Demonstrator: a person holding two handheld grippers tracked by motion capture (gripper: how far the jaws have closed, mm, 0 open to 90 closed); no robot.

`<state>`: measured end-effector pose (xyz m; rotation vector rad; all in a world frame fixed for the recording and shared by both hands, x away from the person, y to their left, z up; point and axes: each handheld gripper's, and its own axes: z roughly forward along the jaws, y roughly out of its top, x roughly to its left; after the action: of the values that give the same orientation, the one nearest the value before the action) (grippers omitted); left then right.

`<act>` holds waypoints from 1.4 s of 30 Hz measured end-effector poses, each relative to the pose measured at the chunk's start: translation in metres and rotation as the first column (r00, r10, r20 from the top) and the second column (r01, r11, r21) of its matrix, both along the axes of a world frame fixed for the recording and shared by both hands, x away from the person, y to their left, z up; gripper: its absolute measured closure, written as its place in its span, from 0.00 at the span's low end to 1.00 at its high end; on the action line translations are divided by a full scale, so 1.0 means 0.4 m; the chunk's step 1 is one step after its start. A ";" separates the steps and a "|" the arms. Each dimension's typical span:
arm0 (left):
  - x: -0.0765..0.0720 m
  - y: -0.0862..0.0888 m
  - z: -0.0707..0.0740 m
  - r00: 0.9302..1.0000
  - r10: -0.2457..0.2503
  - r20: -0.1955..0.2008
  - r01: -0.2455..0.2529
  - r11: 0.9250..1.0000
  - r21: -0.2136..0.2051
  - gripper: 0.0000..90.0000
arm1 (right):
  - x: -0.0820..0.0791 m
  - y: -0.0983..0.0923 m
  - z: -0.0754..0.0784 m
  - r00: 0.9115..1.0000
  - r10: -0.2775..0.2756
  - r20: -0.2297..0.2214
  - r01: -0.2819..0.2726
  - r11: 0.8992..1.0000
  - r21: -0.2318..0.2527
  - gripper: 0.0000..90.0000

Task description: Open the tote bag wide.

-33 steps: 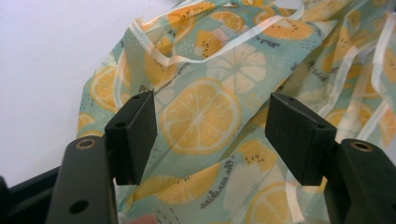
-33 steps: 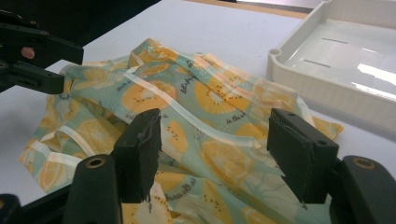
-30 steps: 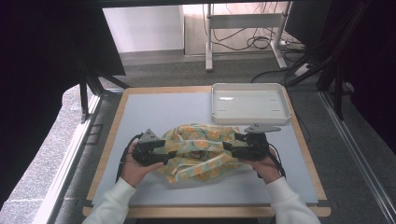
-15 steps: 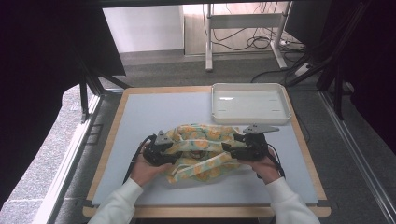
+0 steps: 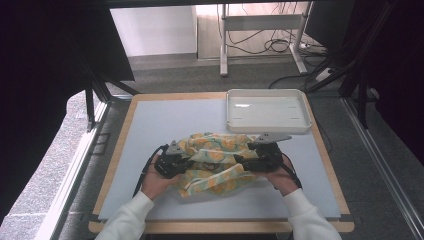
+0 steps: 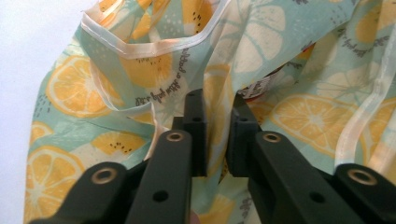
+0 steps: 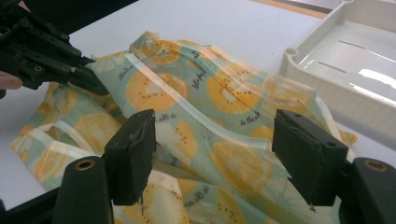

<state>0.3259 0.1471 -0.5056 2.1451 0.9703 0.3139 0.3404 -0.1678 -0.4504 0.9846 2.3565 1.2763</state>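
A crumpled cloth bag [image 5: 215,155], mint green with orange-slice print and cream trim, lies on the pale blue mat. My left gripper [image 5: 187,164] is at its left edge. In the left gripper view the jaws [image 6: 215,100] have just been closing and now pinch a fold of the bag [image 6: 303,112] between the pads. My right gripper [image 5: 240,161] is at the bag's right side. Its jaws [image 7: 224,135] have just been opening and stand wide, with the raised cloth [image 7: 196,88] between them, unpressed. The left gripper [image 7: 88,77] shows at the far side, holding the bag's edge.
A white empty tray [image 5: 265,125] sits at the back right of the mat, close beyond the bag; its rim [image 7: 299,70] shows in the right gripper view. The mat [image 5: 150,125] lies on a wooden board. Desk legs and cables stand beyond the table.
The left gripper has shifted slightly right into the bag and its jaws have closed on a fold. The right hand has stayed in place, its jaws a little wider.
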 end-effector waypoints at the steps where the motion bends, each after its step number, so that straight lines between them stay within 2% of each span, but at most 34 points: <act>1: 0.001 0.001 0.001 1.000 -0.002 -0.004 0.002 1.000 -0.005 0.94 | 0.002 0.001 0.000 1.000 0.003 -0.001 -0.003 1.000 0.001 0.34; 7: 0.010 0.006 0.007 1.000 0.000 -0.027 -0.001 0.999 -0.048 0.98 | 0.013 0.019 -0.002 1.000 0.017 -0.006 -0.017 1.000 -0.019 0.34; 12: 0.014 0.009 0.011 0.999 0.004 -0.042 -0.007 0.997 -0.075 0.99 | 0.006 0.030 0.015 0.999 0.033 0.002 -0.033 0.999 -0.008 0.34; 15: 0.015 0.010 0.012 0.999 0.007 -0.051 -0.011 0.996 -0.085 0.99 | 0.002 0.035 0.024 0.999 0.043 0.006 -0.043 0.999 -0.003 0.34; 19: 0.017 0.011 0.012 0.998 0.002 -0.060 -0.007 0.996 -0.089 0.99 | 0.004 0.044 0.014 0.999 0.051 -0.005 -0.051 0.999 -0.019 0.33; 25: 0.017 0.010 0.011 0.998 0.001 -0.063 -0.007 0.996 -0.091 0.99 | 0.019 0.058 -0.024 0.998 0.049 -0.047 -0.052 0.996 -0.067 0.33; 29: 0.016 0.011 0.012 0.998 -0.002 -0.062 -0.004 0.996 -0.091 0.99 | 0.023 0.065 -0.050 0.997 0.037 -0.066 -0.045 0.992 -0.120 0.33; 31: 0.016 0.012 0.012 0.998 -0.003 -0.064 -0.003 0.996 -0.094 0.99 | 0.023 0.067 -0.059 0.997 0.033 -0.076 -0.043 0.990 -0.132 0.33; 37: 0.016 0.010 0.011 0.998 -0.006 -0.066 -0.001 0.996 -0.094 0.99 | 0.017 0.083 -0.084 0.996 0.030 -0.087 -0.046 0.983 -0.175 0.33; 42: 0.016 0.011 0.011 0.998 -0.006 -0.068 0.000 0.995 -0.095 0.99 | 0.016 0.096 -0.097 0.998 0.012 -0.066 -0.026 0.975 -0.220 0.37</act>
<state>0.3324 0.1515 -0.5011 2.0823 1.0002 0.1905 0.3466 -0.1294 -0.4892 0.9467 2.4957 0.9750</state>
